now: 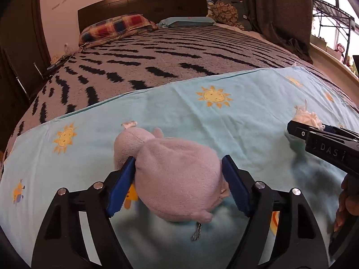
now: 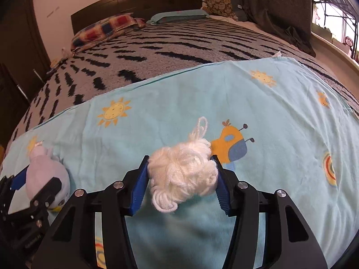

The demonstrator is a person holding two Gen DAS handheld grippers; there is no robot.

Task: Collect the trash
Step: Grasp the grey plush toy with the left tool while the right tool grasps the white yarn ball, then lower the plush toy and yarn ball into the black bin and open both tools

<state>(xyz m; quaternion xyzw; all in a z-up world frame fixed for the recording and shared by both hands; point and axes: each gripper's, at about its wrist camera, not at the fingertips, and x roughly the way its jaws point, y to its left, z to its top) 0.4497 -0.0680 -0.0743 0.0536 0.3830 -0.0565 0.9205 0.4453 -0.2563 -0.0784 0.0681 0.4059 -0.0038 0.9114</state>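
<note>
Counts: two grippers, left gripper [image 1: 179, 179] and right gripper [image 2: 181, 179]; one plush toy [image 1: 175, 179]; one white yarn ball [image 2: 182, 174]; two pillows, checked pillow [image 1: 116, 28] and teal pillow [image 1: 188, 21]; one light-blue printed sheet [image 1: 246, 116].

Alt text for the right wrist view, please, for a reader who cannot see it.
The right gripper closes its blue pads on a white yarn bundle lying on a light blue sheet printed with suns, spread over a bed. At far left, the left gripper straddles a pale plush toy.
</note>
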